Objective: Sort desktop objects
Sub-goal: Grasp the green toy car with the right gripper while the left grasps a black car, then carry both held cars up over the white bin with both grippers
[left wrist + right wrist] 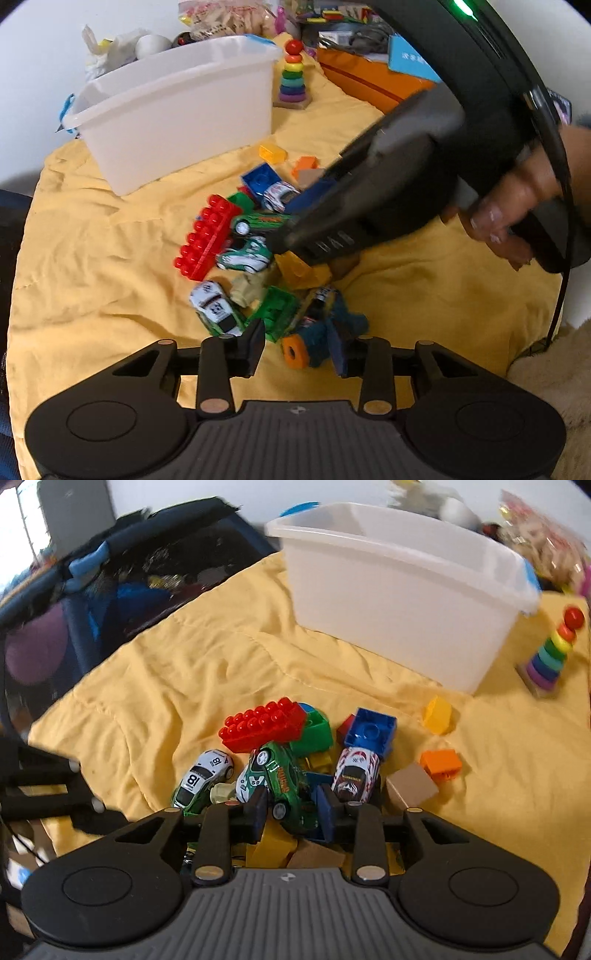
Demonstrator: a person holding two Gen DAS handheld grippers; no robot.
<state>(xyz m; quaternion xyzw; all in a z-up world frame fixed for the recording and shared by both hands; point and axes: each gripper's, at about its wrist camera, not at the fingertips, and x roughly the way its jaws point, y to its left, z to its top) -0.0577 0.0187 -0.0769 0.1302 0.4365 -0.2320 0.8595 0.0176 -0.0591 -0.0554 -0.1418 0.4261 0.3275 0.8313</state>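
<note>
Right gripper [295,808] jaws are sitting spread around the green car [286,786] in the toy pile, its nose pointing away toward the red brick [264,723]; left gripper [299,345] is hanging spread, holding nothing.

Both views are evenly and fairly brightly lit by soft, diffuse light; the yellow cloth [110,258] shows only gentle shading in its wrinkles. In the right wrist view a blown-out window [18,535] glares at the upper left. Fisheye distortion bends the white bin [406,602] and curves everything toward the dark rounded corners. Motion blur smears the right hand-held gripper [291,225] in the left wrist view. The stacking ring toy [554,653] and the background clutter look soft.
</note>
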